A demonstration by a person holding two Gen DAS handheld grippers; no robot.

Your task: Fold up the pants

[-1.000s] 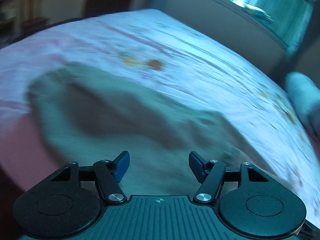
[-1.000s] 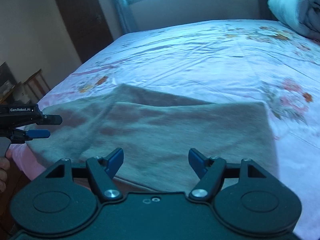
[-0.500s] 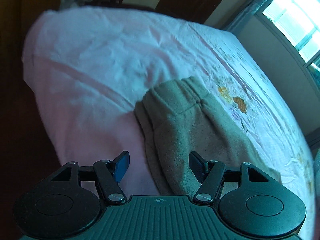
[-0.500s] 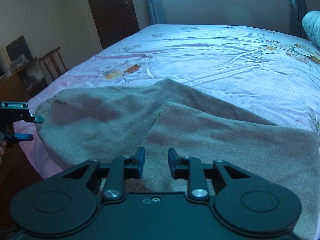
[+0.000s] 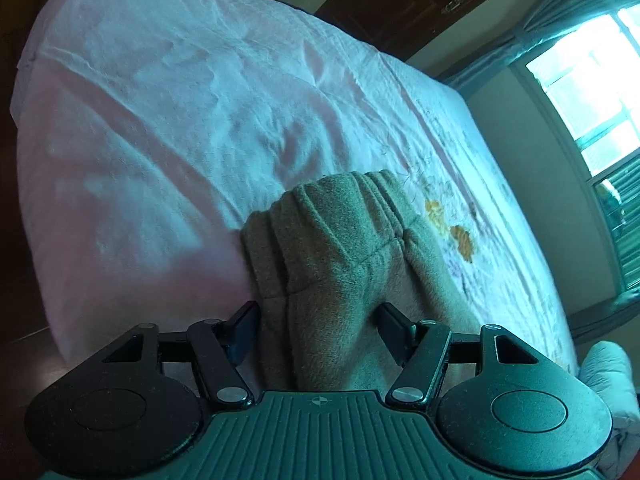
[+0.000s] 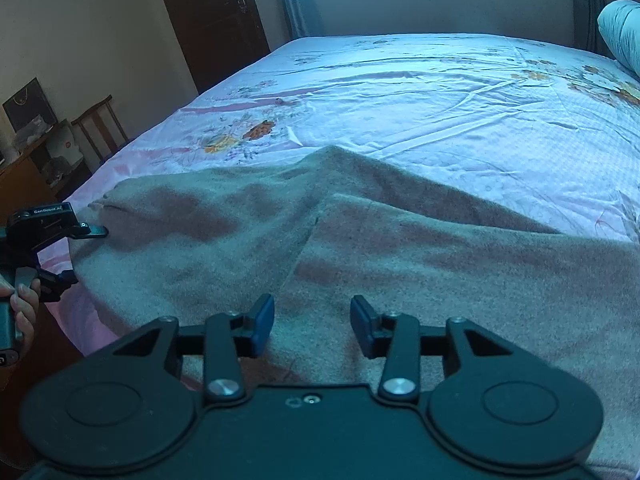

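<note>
Grey-brown fleece pants [image 6: 240,232] lie flat across the near edge of the bed, one layer folded over another. Their ribbed waistband end [image 5: 340,240] points away in the left wrist view. My left gripper [image 5: 318,332] straddles that end; its jaws are closing, with fabric between them and the pads not visibly pressing. In the right wrist view the left gripper [image 6: 86,254] sits at the pants' left end, held by a hand [image 6: 20,300]. My right gripper [image 6: 312,332] hovers low over the pants' middle, its jaws opening, with fabric beneath them and nothing pinched.
The bed's pink floral sheet [image 6: 440,92] stretches beyond the pants. A rolled quilt [image 6: 620,28] lies at the far right. A dark door [image 6: 212,20], a wooden chair [image 6: 100,124] and cluttered furniture stand left of the bed. A bright window [image 5: 592,92] is behind.
My left gripper swung round and rolled to the waistband end, then closed in on it. My right gripper slid left along the pants, narrowed sharply, then widened again.
</note>
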